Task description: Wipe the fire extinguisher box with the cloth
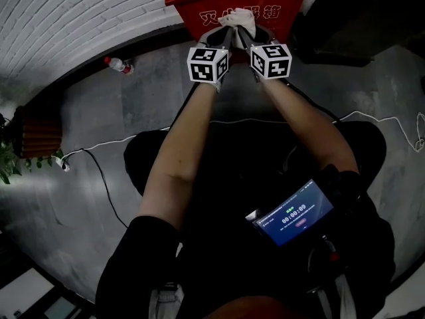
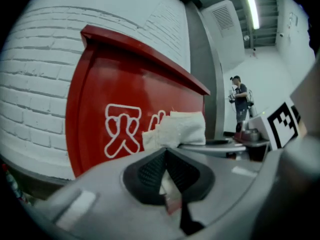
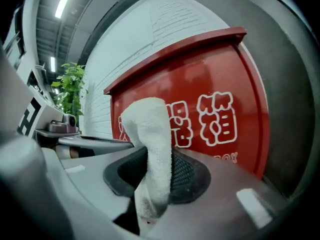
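Head view: my left claw (image 1: 228,42) and right claw (image 1: 245,40) meet at top centre at the white cloth (image 1: 238,20), which lies over the front of the red fire extinguisher box (image 1: 199,12).

Left gripper view: my claw (image 2: 165,151) is clenched with its pads together, and the cloth (image 2: 177,129) is just beyond at centre.

Right gripper view: my claw (image 3: 157,159) clamps the cloth (image 3: 150,129) at centre, with the box (image 3: 220,84) behind.

the fire extinguisher box (image 1: 199,12) is cut off by the top edge of the head view, so only its lower front shows. in the right gripper view the cloth (image 3: 150,149) covers the first white characters on it. the plant (image 1: 8,161) runs off the left edge. the bottle (image 1: 118,64) label is too small to read. a distant person (image 2: 241,101) is too small for detail.
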`<state>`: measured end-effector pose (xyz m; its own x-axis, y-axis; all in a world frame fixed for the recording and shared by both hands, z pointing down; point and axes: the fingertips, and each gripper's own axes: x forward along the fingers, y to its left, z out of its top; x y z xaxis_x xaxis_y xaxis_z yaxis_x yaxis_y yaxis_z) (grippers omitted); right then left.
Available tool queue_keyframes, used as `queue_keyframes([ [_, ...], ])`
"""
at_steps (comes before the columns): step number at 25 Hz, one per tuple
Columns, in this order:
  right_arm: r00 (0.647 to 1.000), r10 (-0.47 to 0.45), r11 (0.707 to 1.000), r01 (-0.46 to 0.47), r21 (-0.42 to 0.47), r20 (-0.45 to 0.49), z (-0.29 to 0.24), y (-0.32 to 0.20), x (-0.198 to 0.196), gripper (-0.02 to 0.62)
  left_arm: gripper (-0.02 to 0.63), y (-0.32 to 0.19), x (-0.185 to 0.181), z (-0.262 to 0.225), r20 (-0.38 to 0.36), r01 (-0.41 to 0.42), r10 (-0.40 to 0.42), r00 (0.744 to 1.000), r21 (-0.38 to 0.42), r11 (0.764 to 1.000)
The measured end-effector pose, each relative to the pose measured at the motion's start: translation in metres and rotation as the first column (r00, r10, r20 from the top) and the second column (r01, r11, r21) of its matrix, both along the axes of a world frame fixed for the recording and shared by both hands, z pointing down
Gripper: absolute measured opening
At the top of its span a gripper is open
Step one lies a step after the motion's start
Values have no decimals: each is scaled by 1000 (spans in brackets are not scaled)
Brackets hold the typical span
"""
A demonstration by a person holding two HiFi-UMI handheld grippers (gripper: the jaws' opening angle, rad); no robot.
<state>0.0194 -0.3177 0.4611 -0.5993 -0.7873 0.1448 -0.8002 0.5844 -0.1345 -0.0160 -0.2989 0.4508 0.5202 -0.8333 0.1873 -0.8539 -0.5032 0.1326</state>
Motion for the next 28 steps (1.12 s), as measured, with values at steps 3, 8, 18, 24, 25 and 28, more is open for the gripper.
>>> queue_keyframes([
  [3, 999, 42, 999, -42, -4, 1, 0, -3, 28, 106, -2, -3, 27, -4, -7, -32, 32, 999, 14, 999],
  [8, 995, 103, 995, -103, -6, -14, 5, -12, 72, 105, -2, -4, 72, 0, 5, -96, 96, 995, 20, 995],
  [18, 979, 204, 978, -204, -43, 5, 16, -25, 144, 104, -2, -11, 111, 9, -29, -104, 104, 994, -4, 995],
  [24, 963, 267, 960, -262, -95, 44, 20, -29, 173, 101, -2, -4, 109, -12, -51, -108, 109, 993, 35, 994],
  [25, 962, 267, 961, -262, -90, 52, 17, -27, 171, 100, -2, -2, 104, -15, -55, -102, 104, 993, 42, 994],
  [28, 973, 224, 974, -222, -35, 61, 0, -16, 152, 100, -2, 7, 82, -26, -66, -85, 89, 994, 69, 994],
])
